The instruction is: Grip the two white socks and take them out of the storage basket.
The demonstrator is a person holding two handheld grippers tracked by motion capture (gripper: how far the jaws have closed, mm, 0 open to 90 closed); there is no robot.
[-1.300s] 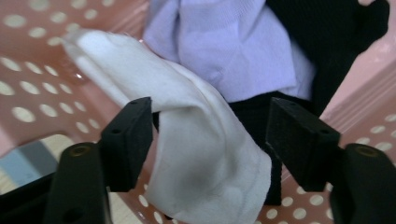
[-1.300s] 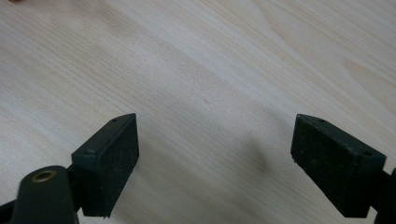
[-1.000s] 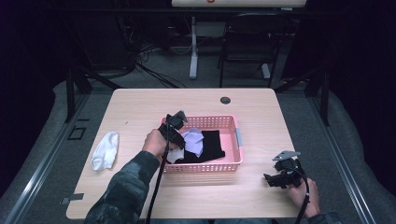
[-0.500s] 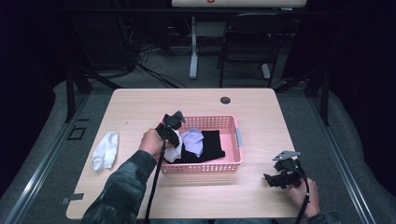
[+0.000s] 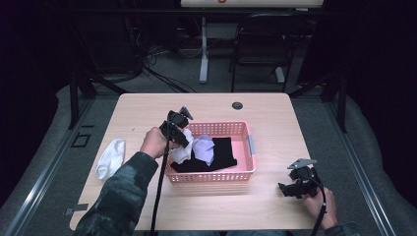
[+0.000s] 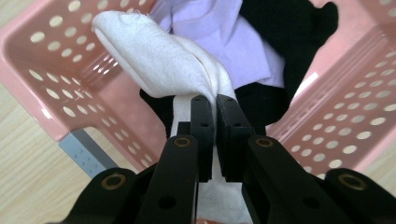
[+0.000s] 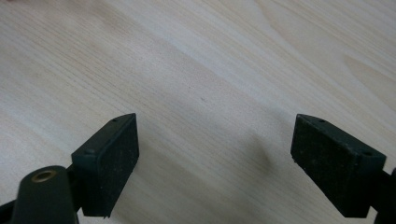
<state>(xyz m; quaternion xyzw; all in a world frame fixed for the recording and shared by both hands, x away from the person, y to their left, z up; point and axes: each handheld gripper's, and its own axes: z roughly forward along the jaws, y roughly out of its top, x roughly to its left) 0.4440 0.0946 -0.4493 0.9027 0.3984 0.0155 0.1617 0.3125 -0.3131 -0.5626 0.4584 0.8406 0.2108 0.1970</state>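
Left gripper (image 5: pixel 183 139) clamped on white sock (image 5: pixel 181 150) over pink basket (image 5: pixel 248 147), second white sock (image 5: pixel 110 157) on table (image 5: pixel 147 105), right gripper (image 5: pixel 285 189) apart.

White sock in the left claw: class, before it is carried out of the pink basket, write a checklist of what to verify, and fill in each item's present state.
1. Left claw shut on the white sock: ok.
2. Sock pinched at a fold, with both layers caught: ok.
3. Sock free of the lilac cloth and the black garment: cannot tell.
4. Sock's lower end above the pink basket rim: cannot tell.
5. Bare tabletop beside the other white sock on the table: ok.
6. Right claw open, holding nothing, over bare wood: ok.
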